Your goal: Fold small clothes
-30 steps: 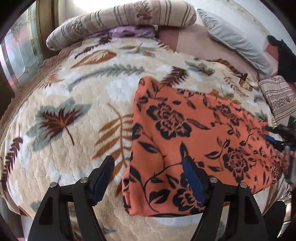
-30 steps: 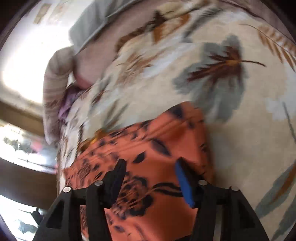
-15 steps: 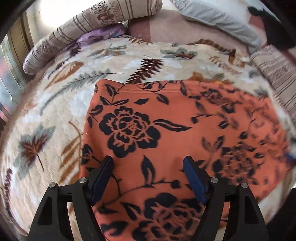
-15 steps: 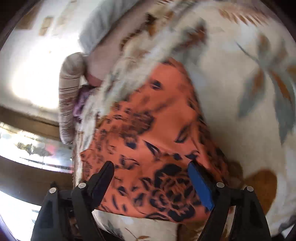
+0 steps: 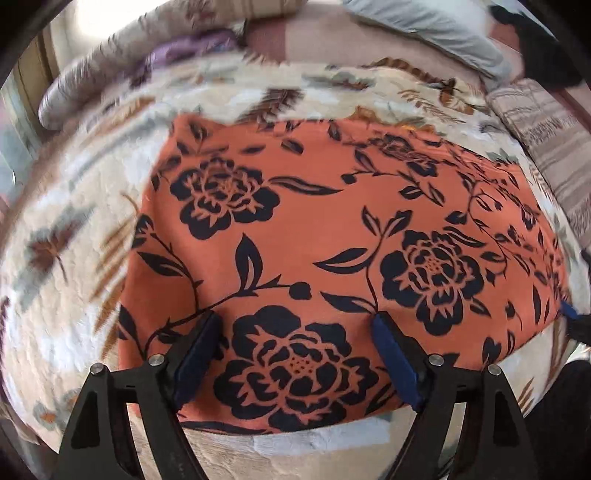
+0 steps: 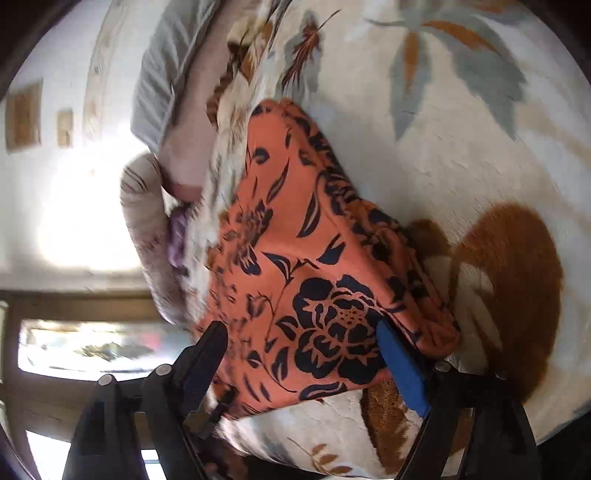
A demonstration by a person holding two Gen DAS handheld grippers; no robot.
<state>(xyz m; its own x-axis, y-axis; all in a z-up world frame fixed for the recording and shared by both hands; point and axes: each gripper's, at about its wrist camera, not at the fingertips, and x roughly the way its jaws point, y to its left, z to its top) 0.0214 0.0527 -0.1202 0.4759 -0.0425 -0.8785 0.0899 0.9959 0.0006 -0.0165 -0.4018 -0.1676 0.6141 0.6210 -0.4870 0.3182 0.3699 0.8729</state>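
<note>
A: Start near in the left wrist view. What do the jaws do?

B: The left gripper hangs over the near edge of the orange floral garment. Its jaws are opening, already wide, and grip nothing; the cloth lies flat beneath and between them.

A: And the right wrist view?

B: The right gripper has its jaws opening too, wide apart, over the near corner of the same orange floral garment. Whether the pads brush the fabric I cannot tell, but they do not pinch it.

A: What does one view give that the other lacks?

B: The left view shows the garment whole: a folded rectangle spread on the leaf-patterned blanket of the bed, blanket showing on its left, near and far sides. At its right edge a blue pad peeks in, blurred. The right view is rolled sideways and shows the garment's gathered, layered edge, which the left view does not reveal.

A: Farther off?

B: In the left view, a striped bolster with purple cloth by it at far left, and a grey pillow at far right. Only the right view shows a bright wall and a wooden window frame.
</note>
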